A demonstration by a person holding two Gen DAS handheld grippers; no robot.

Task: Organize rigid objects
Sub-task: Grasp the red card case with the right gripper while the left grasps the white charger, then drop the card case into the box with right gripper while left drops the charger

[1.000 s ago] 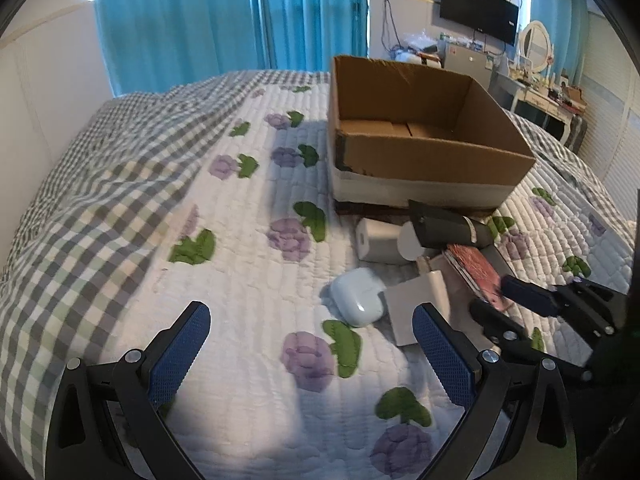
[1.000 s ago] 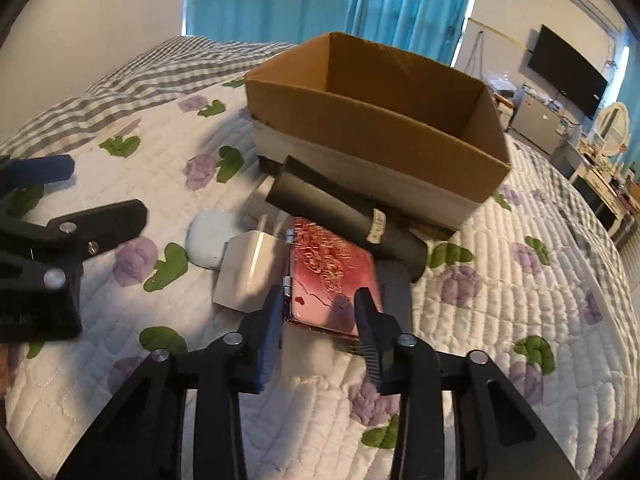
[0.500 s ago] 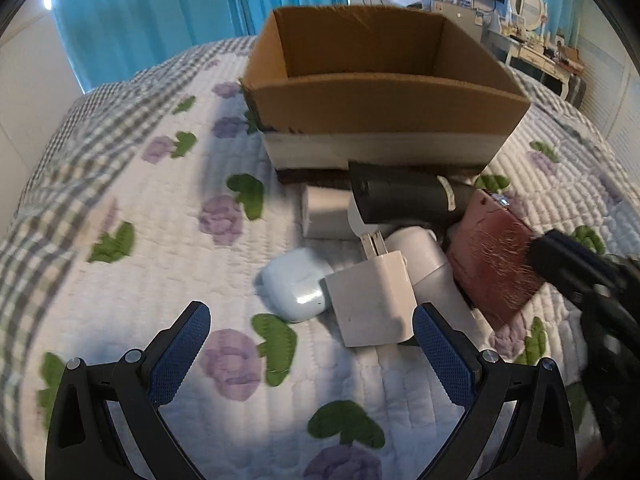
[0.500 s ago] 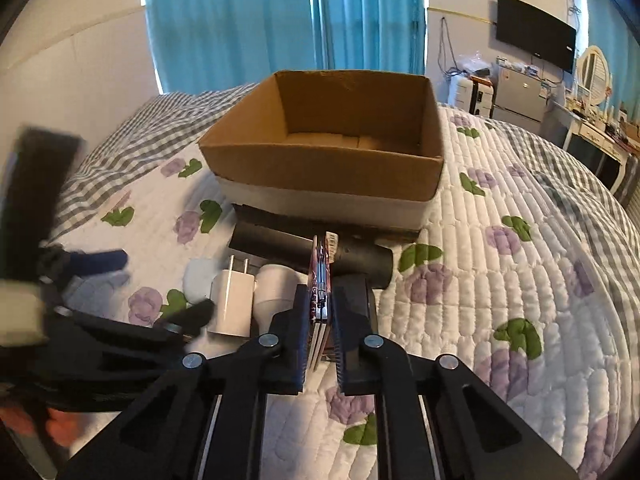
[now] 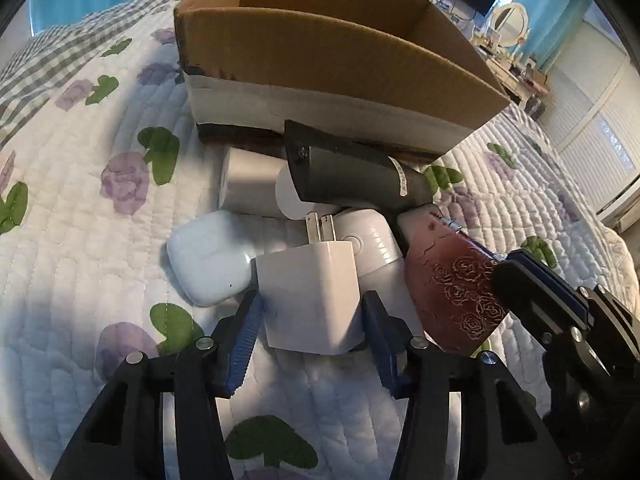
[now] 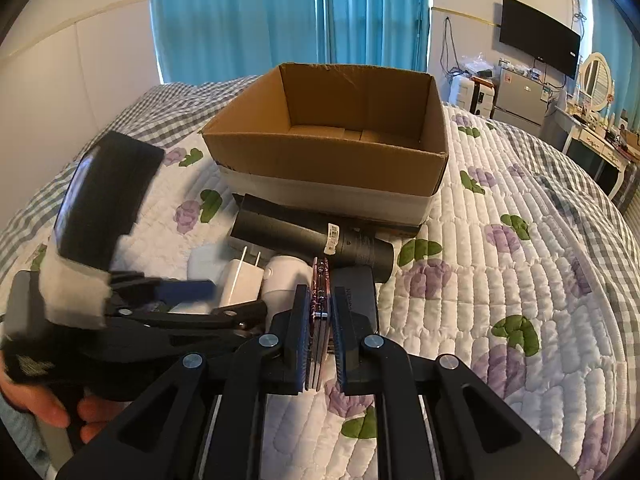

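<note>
On the quilted bed [image 5: 72, 264], just before the empty cardboard box [image 6: 332, 160], the left gripper [image 5: 312, 316] is now closing in, jaws seemingly just touching the white charger [image 5: 310, 300], while the right gripper [image 6: 320, 320] is pinching the red case [image 5: 452, 280], suggesting boxing comes next.

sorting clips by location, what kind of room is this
Most likely a bedroom in a home. The work happens on a bed with a floral quilt, blue curtains hang behind it, and a wall-mounted TV and a vanity mirror stand along the far wall.

Floral quilted bed [image 6: 520, 280], teal curtains [image 6: 280, 16] — wall-mounted TV [image 6: 540, 36]
</note>
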